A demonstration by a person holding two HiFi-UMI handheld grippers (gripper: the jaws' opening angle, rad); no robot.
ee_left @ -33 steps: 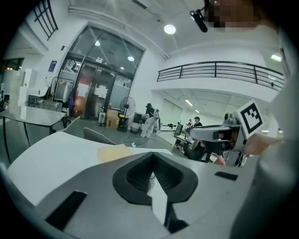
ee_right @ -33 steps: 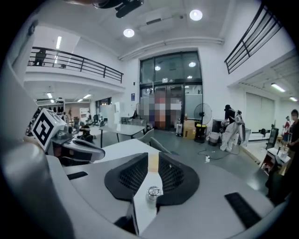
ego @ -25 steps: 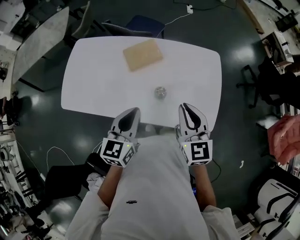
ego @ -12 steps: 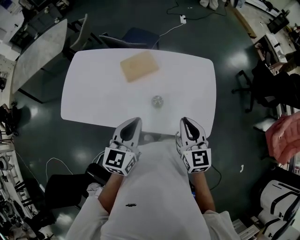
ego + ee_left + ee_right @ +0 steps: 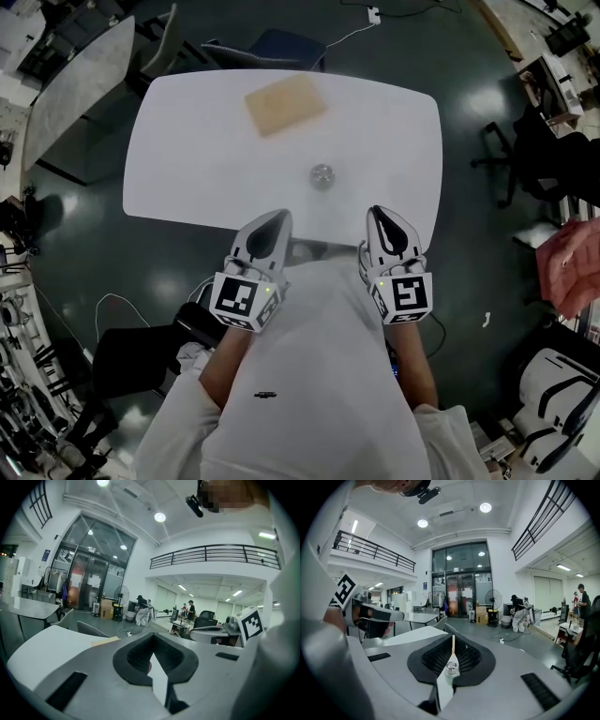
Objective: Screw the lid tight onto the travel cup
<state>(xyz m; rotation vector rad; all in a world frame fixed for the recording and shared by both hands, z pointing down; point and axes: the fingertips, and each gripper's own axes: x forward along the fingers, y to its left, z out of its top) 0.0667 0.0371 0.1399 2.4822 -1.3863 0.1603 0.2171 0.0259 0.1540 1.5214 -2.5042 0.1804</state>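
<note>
Now hovering white left gripper (image 5: pixel 281 218) and right gripper (image 5: pixel 378 213), clenched empty, short of the small silvery travel cup (image 5: pixel 322 176), seemingly lidded: starting or done.

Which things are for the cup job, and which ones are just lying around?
For the job: travel cup; left hand-held gripper and right hand-held gripper, both shut and empty.
Just lying about: tan board on the table; chair behind it; white cable.

Saw a white table (image 5: pixel 187 159), tan board (image 5: pixel 286 105), silver cup (image 5: pixel 322 175). Saw black-and-white squares on left gripper (image 5: pixel 278 218), right gripper (image 5: pixel 379 215).
</note>
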